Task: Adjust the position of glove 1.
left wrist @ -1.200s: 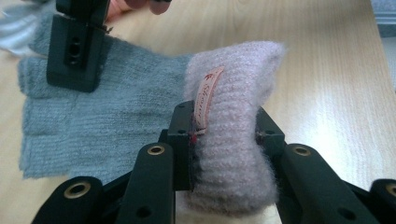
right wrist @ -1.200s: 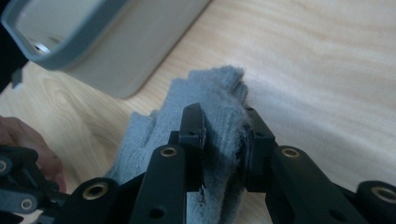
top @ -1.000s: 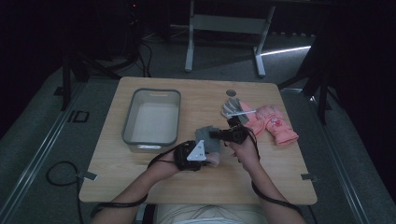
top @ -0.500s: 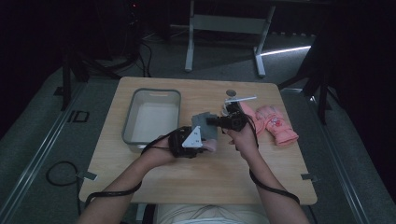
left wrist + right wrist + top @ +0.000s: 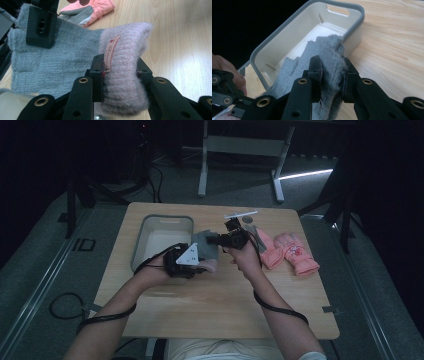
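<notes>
Left gripper [image 5: 120,68]: jaws narrow, clamped on the fuzzy pink cuff of the knit glove [image 5: 65,57], tag showing at the near pad. Right gripper [image 5: 332,72]: jaws narrow, pinching the grey finger end of the same glove.

Glove is held between the two, off the table [image 5: 210,320], near the middle of the surface and just right of the grey bin [image 5: 162,222]. Long axis runs gripper to gripper, cuff toward the person, fingers toward the far edge.

Bin sits at the table's left, toward the far edge; the left gripper [image 5: 187,261] is the nearer one. Judgement: the glove must travel sideways to the left to clear the bin's rim.

Pink gloves [image 5: 290,252] lie by the right edge.
</notes>
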A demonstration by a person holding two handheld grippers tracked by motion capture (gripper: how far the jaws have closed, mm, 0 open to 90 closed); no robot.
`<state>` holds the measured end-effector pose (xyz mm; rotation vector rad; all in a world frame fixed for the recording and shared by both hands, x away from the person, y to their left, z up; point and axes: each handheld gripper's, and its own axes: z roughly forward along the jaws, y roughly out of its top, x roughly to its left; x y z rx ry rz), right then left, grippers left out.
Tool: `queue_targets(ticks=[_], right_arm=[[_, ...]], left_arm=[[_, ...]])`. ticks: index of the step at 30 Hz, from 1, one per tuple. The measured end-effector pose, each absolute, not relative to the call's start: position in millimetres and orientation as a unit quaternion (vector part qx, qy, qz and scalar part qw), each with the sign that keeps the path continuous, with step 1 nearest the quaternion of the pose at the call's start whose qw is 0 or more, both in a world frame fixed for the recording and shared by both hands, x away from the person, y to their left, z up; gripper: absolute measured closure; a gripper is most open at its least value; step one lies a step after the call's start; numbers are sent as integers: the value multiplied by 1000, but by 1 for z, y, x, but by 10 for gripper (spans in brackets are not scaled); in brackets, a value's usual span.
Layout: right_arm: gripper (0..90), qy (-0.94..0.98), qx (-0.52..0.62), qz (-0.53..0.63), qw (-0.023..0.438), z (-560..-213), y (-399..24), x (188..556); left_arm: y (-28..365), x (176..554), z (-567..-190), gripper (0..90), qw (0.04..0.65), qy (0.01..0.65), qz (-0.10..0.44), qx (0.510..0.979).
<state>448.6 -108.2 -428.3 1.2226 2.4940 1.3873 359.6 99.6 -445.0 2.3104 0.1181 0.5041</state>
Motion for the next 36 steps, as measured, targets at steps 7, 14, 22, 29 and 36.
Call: queue_targets(ticks=[7, 14, 22, 29, 36], right_arm=[[747, 808, 383, 448, 18, -425, -80, 455], [747, 810, 377, 448, 22, -424, -50, 466], [747, 817, 370, 442, 20, -425, -16, 478], [747, 823, 369, 431, 24, -434, 12, 493], [746, 822, 391, 414, 15, -454, 25, 511]], left_arm=[[125, 363, -442, 673, 368, 51, 205, 906], [150, 372, -440, 671, 354, 55, 215, 908], [176, 384, -444, 670, 340, 70, 212, 913], [192, 405, -452, 671, 321, 90, 193, 923], [196, 426, -472, 670, 303, 103, 167, 933]])
